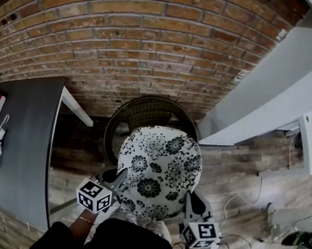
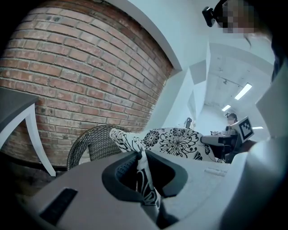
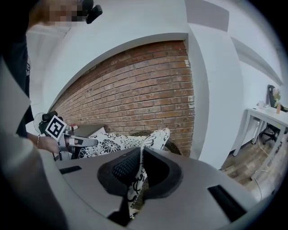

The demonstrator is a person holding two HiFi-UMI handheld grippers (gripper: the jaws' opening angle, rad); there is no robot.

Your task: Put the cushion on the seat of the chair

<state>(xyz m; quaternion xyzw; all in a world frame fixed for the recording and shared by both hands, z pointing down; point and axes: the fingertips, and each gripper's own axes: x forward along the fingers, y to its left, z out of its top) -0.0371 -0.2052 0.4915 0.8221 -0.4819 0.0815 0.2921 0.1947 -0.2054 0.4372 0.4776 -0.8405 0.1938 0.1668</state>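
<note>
Both claws clenched on floral cushion [image 1: 158,172] edge: left claw [image 1: 119,178] at its 8 o'clock, right claw [image 1: 188,200] at 4. Cushion airborne, wicker chair [image 1: 146,110] at 12. I'd carry it level, centre it over the chair, lower, then release.

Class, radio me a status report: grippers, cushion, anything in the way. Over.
Left gripper, right gripper: both shut on floral cushion edges. Cushion aloft before wicker chair, not yet on seat. Grey desk beside chair.

Overhead, steep; jaw-level pair — cushion [image 1: 159,166] (shared)
</note>
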